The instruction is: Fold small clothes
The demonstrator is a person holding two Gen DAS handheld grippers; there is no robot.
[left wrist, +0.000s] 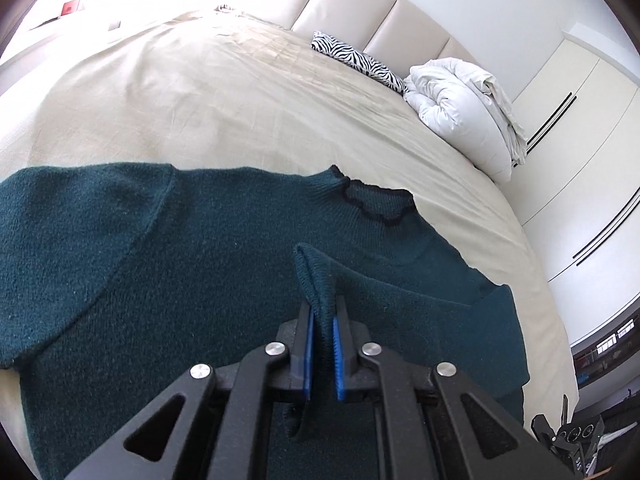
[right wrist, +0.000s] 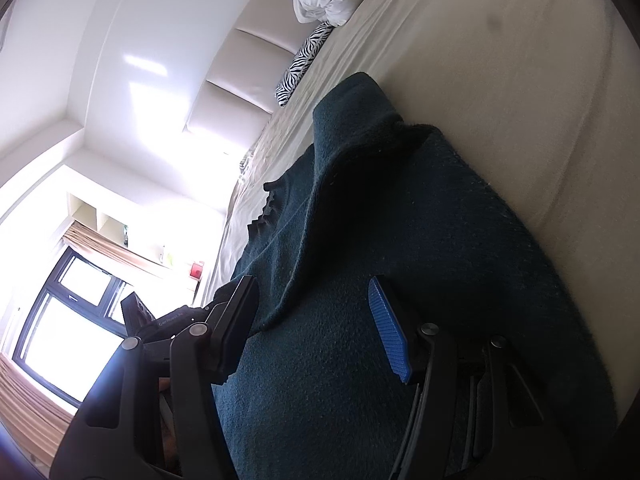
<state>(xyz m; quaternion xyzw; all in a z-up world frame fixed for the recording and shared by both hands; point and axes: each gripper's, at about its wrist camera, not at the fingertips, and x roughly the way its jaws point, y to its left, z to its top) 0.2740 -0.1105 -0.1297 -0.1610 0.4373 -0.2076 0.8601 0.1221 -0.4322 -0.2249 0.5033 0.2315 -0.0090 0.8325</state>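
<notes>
Left gripper [left wrist: 322, 316]: fingers [left wrist: 307, 344] are clenched on a pinched-up ridge of the sweater [left wrist: 160, 264], a cuff or hem edge by the look of the ribbing, which one is not clear. Right gripper [right wrist: 316, 332]: fingers [right wrist: 388, 336] are spread wide, nothing being held, sweater fabric lying between and under them, contact not readable.

Sweater is lying spread on the bed [left wrist: 200, 100], near edge, collar [left wrist: 376, 204] pointing away toward the headboard [left wrist: 360, 12], one sleeve seen at left in the left view, the other side at right already looking doubled over.

Judged step: a fold being carried across by the left gripper. To be done well, the pinched edge should be kept taut and low, drawn straight over the body so the crease is landing parallel to the side seam; the right fingers are best being used to pin the fold line down, then closed only on a single edge.

Hard to make out: lower hem is cut off behind the gripper bodies in both views; how many layers are being pinched is hidden. Right view is dark over the sweater folds. Farther back, a striped cushion [left wrist: 356, 60] and white duvet [left wrist: 460, 100] are lying by the headboard, well apart from the sweater.
</notes>
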